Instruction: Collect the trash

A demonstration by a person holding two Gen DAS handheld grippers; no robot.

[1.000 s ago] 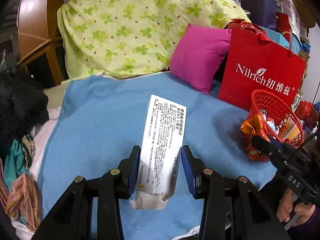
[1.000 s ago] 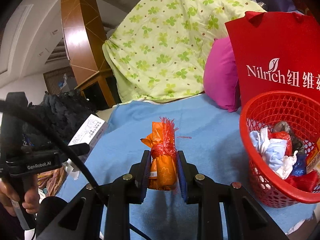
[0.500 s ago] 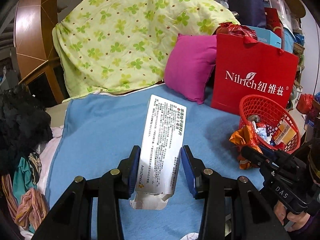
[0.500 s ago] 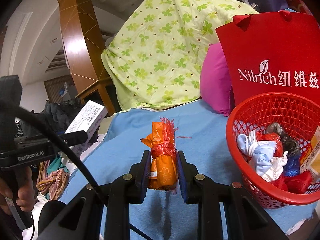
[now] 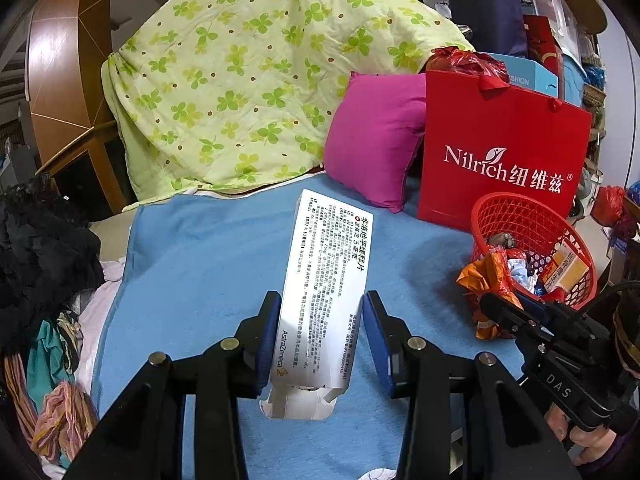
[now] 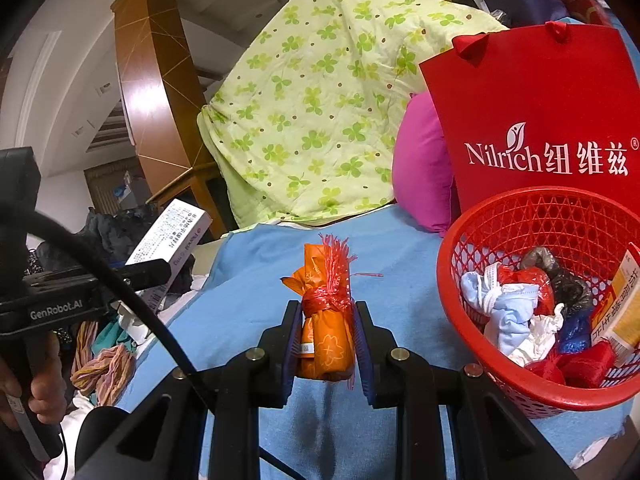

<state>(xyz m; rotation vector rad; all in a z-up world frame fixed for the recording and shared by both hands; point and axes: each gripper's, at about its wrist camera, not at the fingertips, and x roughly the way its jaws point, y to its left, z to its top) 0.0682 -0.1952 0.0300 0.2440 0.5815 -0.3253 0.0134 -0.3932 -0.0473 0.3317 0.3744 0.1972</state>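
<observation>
Meanwhile, over the last second the left claw [image 5: 322, 340] has lifted and swung a little toward the red basket [image 5: 520, 216], so the basket and the red paper bag [image 5: 504, 152] behind it now sit nearer and fuller off its right side than a moment ago. Its grip is unchanged: the jaws pinch a white medicine box [image 5: 328, 280] by its long sides, the box sticking forward past the tips with its torn end flap hanging just behind them. The right claw [image 6: 326, 344] has hardly moved; its jaws are pressed onto an orange wrapper bundle [image 6: 326, 328], with the basket [image 6: 532, 216] close on its right and slightly ahead.

That suggests both pieces of trash are lifted clear of the blue blanket [image 5: 208, 264] and the drop into the basket is the step in hand, the right one likely first.

Flat and stiff, the box is glossy card printed with fine text. By contrast the bundle is soft crinkly plastic, tied at the neck with frayed red string. As for the basket, it is open plastic mesh, round, already holding crumpled tissue, foil and a yellow carton.
</observation>
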